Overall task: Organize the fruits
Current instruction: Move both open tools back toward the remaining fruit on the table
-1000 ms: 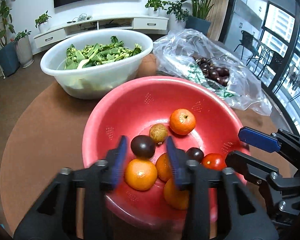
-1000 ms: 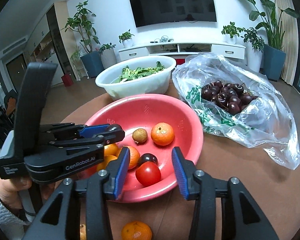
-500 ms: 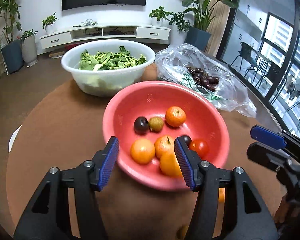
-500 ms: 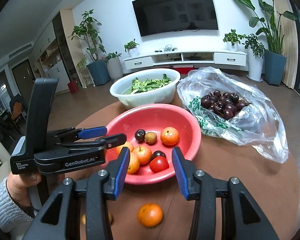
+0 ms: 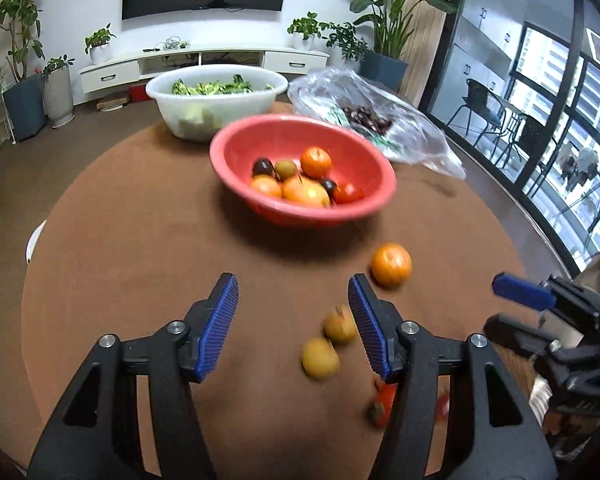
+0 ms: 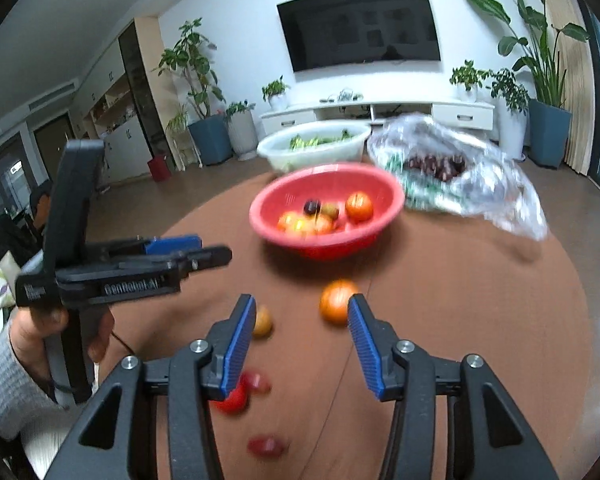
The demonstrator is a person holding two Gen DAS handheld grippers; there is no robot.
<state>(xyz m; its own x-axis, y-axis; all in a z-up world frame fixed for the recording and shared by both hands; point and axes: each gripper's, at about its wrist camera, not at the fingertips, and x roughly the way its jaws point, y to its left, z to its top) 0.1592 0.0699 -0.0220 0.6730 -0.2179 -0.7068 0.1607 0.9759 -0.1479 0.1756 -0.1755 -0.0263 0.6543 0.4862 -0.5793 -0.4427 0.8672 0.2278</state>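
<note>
Where blur smears, red fruit (image 6: 265,446) indistinct

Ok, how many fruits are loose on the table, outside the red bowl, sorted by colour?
Loose on the table:
Orange fruit: 1
Yellow-brown fruit: 2
Red fruit: 2 at least; they are blurred and partly behind a finger, so a third may be there
Total: 5 at least
</note>
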